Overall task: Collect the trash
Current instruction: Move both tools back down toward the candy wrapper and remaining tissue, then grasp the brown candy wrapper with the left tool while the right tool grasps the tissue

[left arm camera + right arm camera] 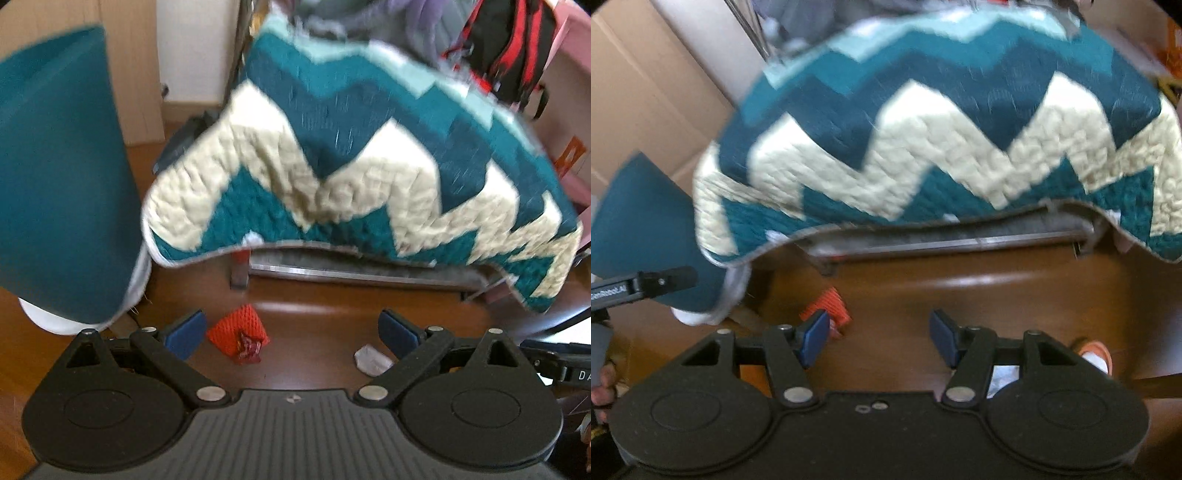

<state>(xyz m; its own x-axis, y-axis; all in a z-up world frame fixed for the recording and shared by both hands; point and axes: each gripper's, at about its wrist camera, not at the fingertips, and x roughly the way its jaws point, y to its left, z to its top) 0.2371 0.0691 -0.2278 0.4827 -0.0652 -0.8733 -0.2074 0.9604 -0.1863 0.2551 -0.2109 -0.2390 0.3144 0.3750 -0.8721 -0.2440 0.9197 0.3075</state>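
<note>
Overhead, a zigzag quilt (354, 155) overhangs orange netting (238, 328); both claws gape empty.

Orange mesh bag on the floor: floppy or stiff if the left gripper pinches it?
Probably floppy: the mesh bag lies slumped on the floor. Likely light, since it looks like open netting. The red wrapper against it might snag and come along.
</note>
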